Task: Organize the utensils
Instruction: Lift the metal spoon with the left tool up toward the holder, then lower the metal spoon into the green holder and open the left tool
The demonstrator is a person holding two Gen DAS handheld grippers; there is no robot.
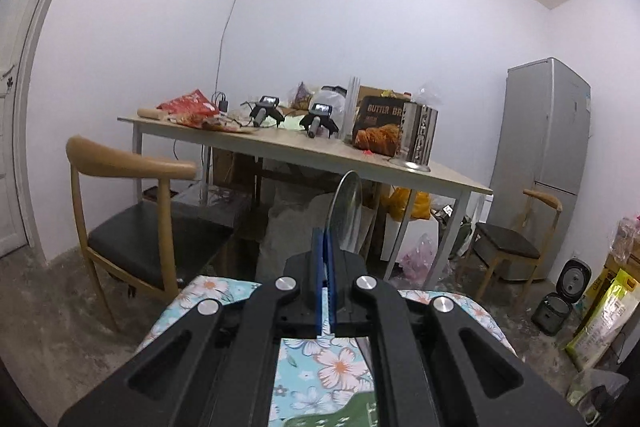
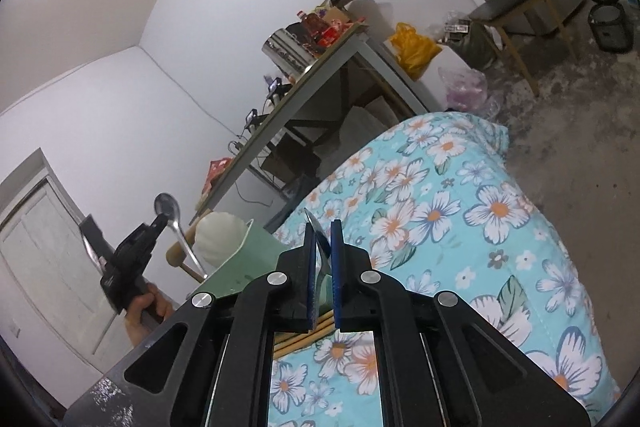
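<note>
A floral cloth (image 2: 460,211) in turquoise covers the near work surface, and behind it stands a long table (image 1: 304,151) crowded with boxes and bags. On the cloth sits a pale green utensil holder (image 2: 256,259) with a white ribbed object at its far rim. The left gripper (image 1: 325,251) is raised above the cloth, its blue pads clamped on the handle of a metal spoon (image 1: 346,211) whose bowl stands upright ahead of the fingers. The right gripper (image 2: 323,259) is beside the holder, its jaws narrowly parted around a thin dark blade-like piece; whether the pads press on it cannot be told.
</note>
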